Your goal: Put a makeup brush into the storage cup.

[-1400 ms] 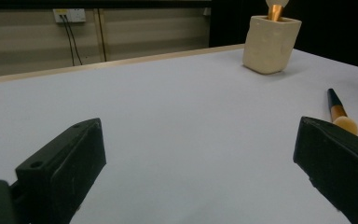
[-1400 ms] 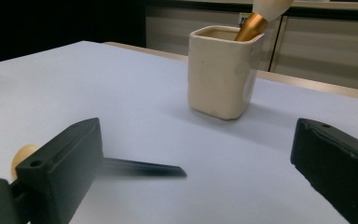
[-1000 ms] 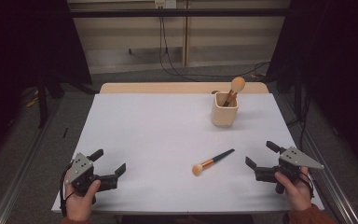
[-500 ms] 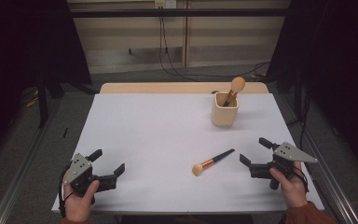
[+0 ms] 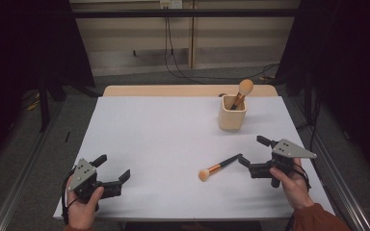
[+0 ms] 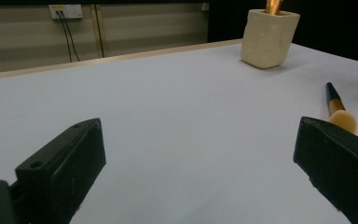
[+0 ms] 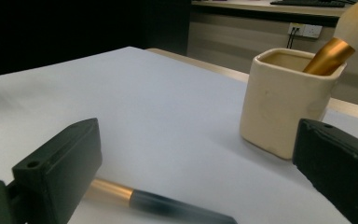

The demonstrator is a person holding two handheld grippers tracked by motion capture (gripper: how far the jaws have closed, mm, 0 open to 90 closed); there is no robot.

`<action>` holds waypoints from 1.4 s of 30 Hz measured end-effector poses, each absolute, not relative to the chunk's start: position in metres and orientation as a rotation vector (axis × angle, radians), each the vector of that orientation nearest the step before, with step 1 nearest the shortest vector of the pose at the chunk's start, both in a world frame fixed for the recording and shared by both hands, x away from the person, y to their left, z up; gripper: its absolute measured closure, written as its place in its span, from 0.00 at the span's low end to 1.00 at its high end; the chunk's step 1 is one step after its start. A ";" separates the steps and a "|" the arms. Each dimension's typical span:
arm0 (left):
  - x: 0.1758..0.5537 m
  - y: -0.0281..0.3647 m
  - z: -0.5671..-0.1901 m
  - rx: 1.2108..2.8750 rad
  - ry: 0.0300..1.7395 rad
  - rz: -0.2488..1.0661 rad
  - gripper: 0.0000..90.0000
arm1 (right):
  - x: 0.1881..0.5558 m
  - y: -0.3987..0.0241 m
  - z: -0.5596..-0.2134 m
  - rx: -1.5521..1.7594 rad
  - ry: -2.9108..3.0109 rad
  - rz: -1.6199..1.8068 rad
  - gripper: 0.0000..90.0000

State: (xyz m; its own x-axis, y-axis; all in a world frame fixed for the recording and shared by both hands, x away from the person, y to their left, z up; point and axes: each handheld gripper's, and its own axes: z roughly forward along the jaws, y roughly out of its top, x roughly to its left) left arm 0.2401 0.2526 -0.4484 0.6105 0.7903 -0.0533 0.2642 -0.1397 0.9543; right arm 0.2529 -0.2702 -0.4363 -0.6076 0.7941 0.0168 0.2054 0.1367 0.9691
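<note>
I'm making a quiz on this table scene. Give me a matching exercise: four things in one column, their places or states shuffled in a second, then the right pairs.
1. loose brush
2. cream holder
3. left gripper
4. right gripper

a. open, at the table's near left corner
b. lying flat on the white table
d. standing upright with a brush inside
c. open, jaws beside the brush's dark handle end

Pairs: 1-b, 2-d, 3-a, 4-c

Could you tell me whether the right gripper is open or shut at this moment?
Open: the right gripper has its jaws spread wide, empty, near the loose brush's handle.
</note>
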 end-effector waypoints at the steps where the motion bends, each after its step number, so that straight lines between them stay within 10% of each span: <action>1: 0.240 0.253 -0.448 1.698 0.877 0.577 0.02 | 0.255 -0.269 -0.435 0.945 1.900 1.493 0.02; 42: 0.240 0.254 -0.449 1.714 0.874 0.584 0.02 | 0.322 -0.220 -0.417 0.813 2.439 1.256 0.01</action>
